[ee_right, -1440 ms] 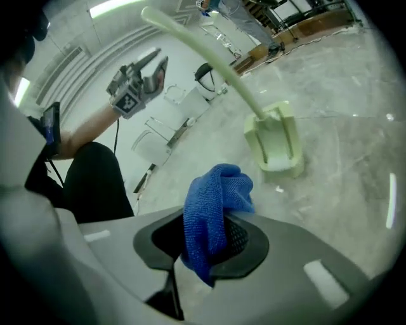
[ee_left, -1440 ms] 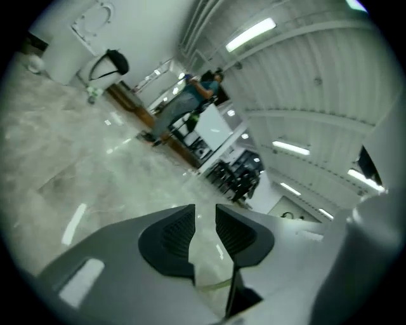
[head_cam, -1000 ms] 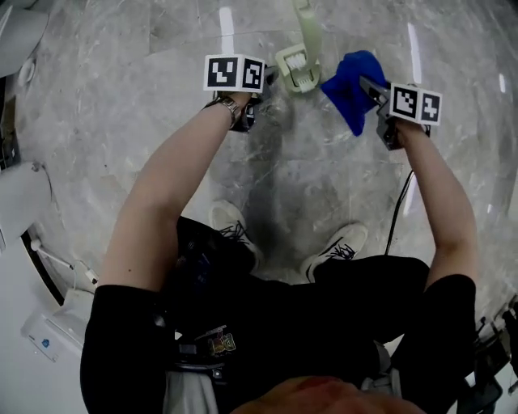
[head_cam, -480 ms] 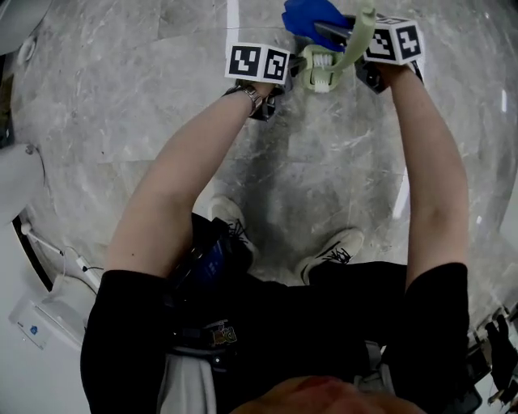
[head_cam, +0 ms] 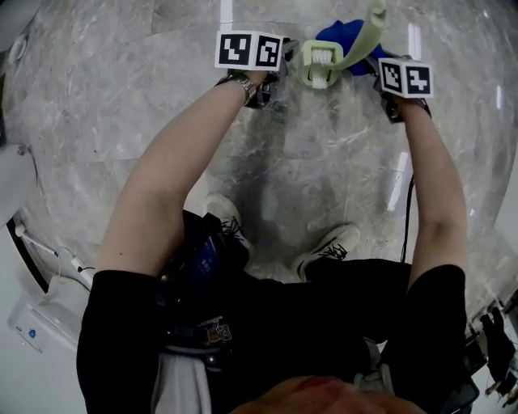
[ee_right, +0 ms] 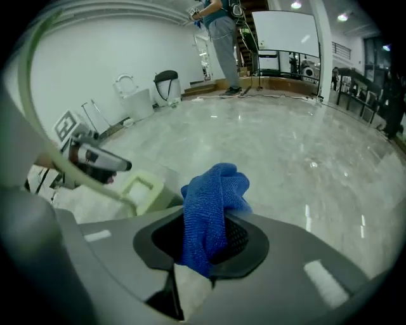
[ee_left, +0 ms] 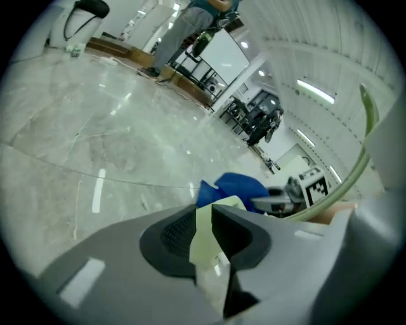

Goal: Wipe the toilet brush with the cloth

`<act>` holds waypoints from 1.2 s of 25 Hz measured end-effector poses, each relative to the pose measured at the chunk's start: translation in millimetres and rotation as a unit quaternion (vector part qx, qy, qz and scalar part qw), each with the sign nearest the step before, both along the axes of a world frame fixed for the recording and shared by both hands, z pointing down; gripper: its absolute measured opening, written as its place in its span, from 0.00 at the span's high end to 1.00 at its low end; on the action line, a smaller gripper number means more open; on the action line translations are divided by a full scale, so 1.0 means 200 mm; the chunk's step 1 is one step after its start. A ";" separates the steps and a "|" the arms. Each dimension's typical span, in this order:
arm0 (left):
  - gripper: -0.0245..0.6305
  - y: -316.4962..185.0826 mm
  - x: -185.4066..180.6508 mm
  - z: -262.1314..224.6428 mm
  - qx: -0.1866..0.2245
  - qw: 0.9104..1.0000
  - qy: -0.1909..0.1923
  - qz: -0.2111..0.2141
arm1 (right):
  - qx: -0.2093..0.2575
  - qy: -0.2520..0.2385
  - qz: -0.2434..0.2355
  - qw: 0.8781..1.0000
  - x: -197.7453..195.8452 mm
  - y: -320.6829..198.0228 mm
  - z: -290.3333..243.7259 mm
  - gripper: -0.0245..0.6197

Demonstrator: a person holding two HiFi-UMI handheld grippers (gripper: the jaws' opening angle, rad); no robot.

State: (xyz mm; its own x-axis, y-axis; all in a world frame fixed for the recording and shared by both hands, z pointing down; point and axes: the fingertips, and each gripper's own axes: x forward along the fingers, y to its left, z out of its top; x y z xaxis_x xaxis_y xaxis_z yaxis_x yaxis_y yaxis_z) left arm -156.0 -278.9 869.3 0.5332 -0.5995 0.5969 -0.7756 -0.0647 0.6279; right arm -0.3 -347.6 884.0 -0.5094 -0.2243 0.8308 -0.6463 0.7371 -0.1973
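The pale green toilet brush [head_cam: 320, 63] hangs above the marble floor, its handle [head_cam: 374, 18] curving up and right. My left gripper [head_cam: 285, 53] holds it by the head end. In the left gripper view the jaws [ee_left: 204, 222] have just been closing and now pinch a pale green part of the brush [ee_left: 206, 238]. My right gripper [head_cam: 374, 58] is shut on the blue cloth [head_cam: 344, 34], which sits just behind the brush handle. In the right gripper view the cloth [ee_right: 212, 203] bulges out of the jaws [ee_right: 206, 238], beside the brush head [ee_right: 143, 190].
Below me are my two shoes [head_cam: 332, 247] on the grey marble floor [head_cam: 121, 105]. White equipment with a cable [head_cam: 48, 315] lies at the lower left. A person [ee_right: 222, 38] stands far off, and a white toilet seat [ee_right: 124, 86] leans by the wall.
The right gripper has carried the blue cloth left, from beside the brush to just behind its handle. Both hands have moved farther from me. The brush stays in the left gripper.
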 end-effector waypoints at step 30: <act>0.80 0.05 0.00 -0.06 0.007 0.996 -0.063 0.064 | -0.141 -0.012 0.092 0.986 0.62 0.69 0.07 0.80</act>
State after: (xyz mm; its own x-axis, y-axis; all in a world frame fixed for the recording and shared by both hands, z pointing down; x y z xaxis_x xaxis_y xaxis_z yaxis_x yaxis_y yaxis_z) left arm -155.9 -269.2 857.8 0.5280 -0.5392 0.6561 -0.8325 -0.1763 0.5252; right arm 123.3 -210.3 898.8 -0.5014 -0.0767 0.8618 -0.7564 0.5224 -0.3936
